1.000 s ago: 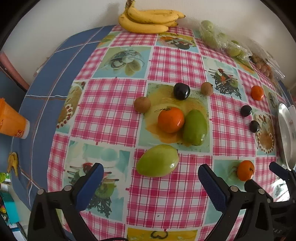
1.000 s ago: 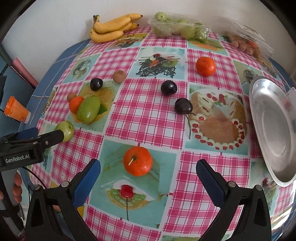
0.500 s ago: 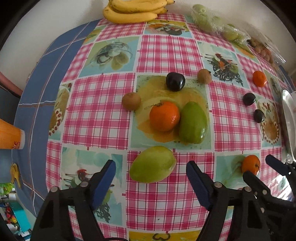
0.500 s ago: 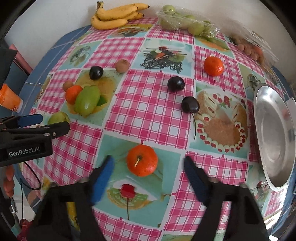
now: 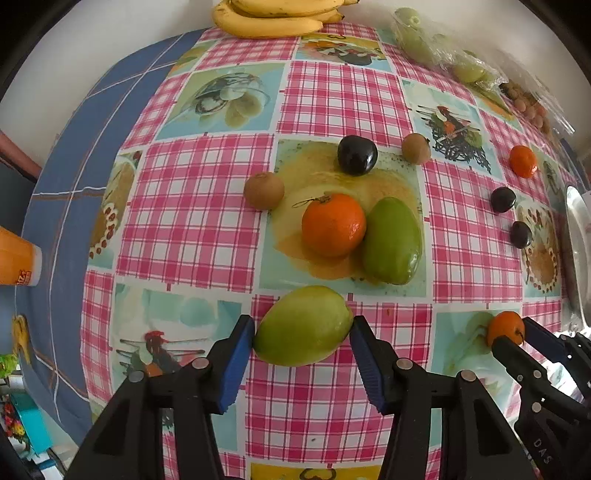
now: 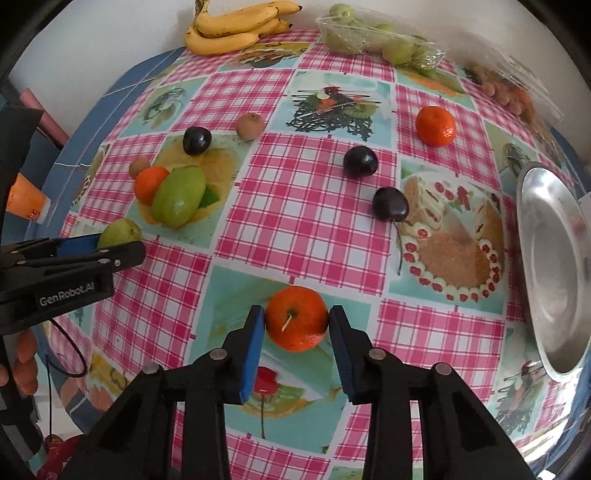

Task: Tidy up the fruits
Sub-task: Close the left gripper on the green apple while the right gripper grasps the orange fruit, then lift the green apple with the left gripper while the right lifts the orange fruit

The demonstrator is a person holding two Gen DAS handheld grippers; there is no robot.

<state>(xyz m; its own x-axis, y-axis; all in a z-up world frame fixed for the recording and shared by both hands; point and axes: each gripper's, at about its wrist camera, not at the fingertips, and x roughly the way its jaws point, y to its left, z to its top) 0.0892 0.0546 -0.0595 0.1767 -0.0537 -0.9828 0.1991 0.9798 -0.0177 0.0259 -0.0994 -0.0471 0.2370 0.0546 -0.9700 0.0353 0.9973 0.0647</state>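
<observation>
Slippage was the main risk. The left gripper (image 5: pixel 303 349) was closing around a smooth, oval green mango (image 5: pixel 303 325) lying on the table, blue pads at or just short of its ends, so a lengthwise pinch might squirt it out. The right gripper (image 6: pixel 297 332) was closing on a round orange tangerine (image 6: pixel 297 318), pads almost touching its sides; an off-centre squeeze could roll it toward the table's near edge. Either fruit, once loose, could knock its neighbours. The table (image 6: pixel 288 206) wore a glossy pink-checked oilcloth with printed food pictures, likely slick. A silver metal plate (image 6: pixel 554 266) sat empty at the right, yellow bananas (image 6: pixel 236 27) and bagged green fruit (image 6: pixel 376 40) lay against a white wall.
</observation>
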